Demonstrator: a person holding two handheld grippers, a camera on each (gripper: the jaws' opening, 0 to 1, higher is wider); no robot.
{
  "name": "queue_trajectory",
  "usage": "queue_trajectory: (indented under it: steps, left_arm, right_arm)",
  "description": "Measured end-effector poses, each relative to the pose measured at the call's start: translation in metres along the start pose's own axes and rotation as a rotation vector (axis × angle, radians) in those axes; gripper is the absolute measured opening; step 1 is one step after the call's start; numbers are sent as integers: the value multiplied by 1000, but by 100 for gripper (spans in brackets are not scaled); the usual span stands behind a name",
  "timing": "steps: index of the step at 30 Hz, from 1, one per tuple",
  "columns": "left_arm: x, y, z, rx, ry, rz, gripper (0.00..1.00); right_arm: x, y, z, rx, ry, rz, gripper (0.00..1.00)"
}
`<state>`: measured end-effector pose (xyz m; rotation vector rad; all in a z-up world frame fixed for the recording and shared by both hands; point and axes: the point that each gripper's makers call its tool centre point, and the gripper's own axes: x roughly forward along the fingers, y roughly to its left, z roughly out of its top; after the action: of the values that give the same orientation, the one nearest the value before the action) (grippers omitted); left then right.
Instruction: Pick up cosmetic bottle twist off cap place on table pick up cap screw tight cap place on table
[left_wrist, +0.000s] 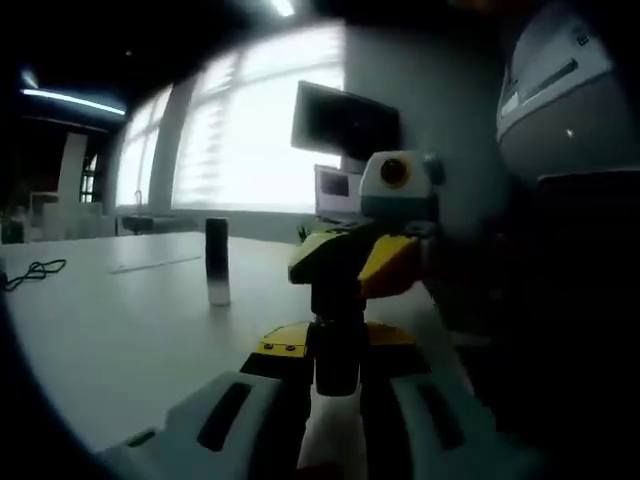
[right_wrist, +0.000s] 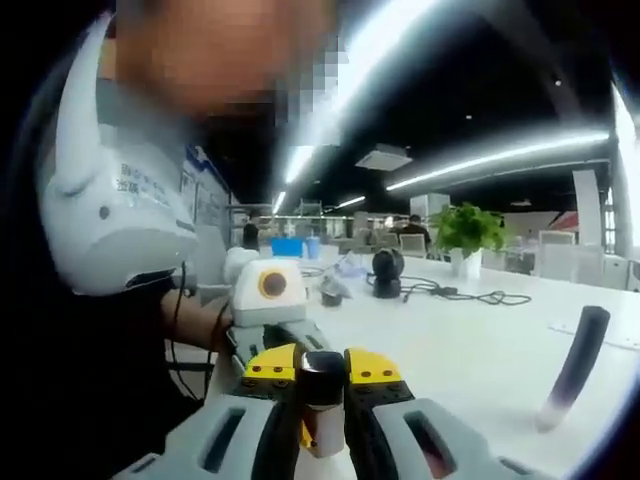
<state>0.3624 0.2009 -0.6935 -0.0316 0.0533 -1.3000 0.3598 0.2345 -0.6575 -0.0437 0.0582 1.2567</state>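
A cosmetic bottle with a dark cap (left_wrist: 335, 352) and a pale body (right_wrist: 321, 432) is held between both grippers above the white table (left_wrist: 120, 330). My left gripper (left_wrist: 335, 342) is shut on the bottle's lower part, its yellow-tipped jaws on either side. My right gripper (left_wrist: 347, 265) comes in from above and right, closed on the top of the cap. In the right gripper view, that right gripper (right_wrist: 322, 368) pinches the dark cap (right_wrist: 322, 378), and the left gripper (right_wrist: 262, 335) sits just beyond it. A second dark-topped bottle (left_wrist: 217, 262) (right_wrist: 573, 368) stands alone on the table.
A person's grey-white sleeve (right_wrist: 110, 200) and dark torso are close behind the grippers. A black cable (left_wrist: 30, 272) lies at the table's far left. A monitor (left_wrist: 345, 120) stands by the bright windows. A potted plant (right_wrist: 468, 230), a dark round device (right_wrist: 387, 272) and cables (right_wrist: 470, 295) lie farther off.
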Motion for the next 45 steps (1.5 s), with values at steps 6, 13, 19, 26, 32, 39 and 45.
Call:
queue_trajectory:
  steps: [6, 13, 19, 26, 32, 39, 45]
  left_arm:
    - [0, -7, -1, -22, 5, -48, 7]
    - [2, -18, -5, -21, 27, -106, 7]
    - [1, -23, -5, -38, 31, -148, 7]
    - [1, -27, -5, -32, 36, -162, 7]
    - [2, -28, -6, -23, 40, -167, 7]
    - [2, -23, -6, -20, 37, -136, 8]
    - [4, -8, -6, -5, 33, -59, 8]
  right_arm:
    - [-2, 6, 0, 22, -2, 68, 10]
    - [-6, 19, -5, 51, 14, 193, 10]
    - [-5, 21, -5, 39, 16, 238, 10]
    - [-4, 25, -6, 39, 27, 266, 10]
    - [-3, 28, -7, 29, 29, 273, 10]
    - [-3, 23, -7, 27, 25, 250, 11]
    - [2, 10, -2, 42, -40, 154, 29]
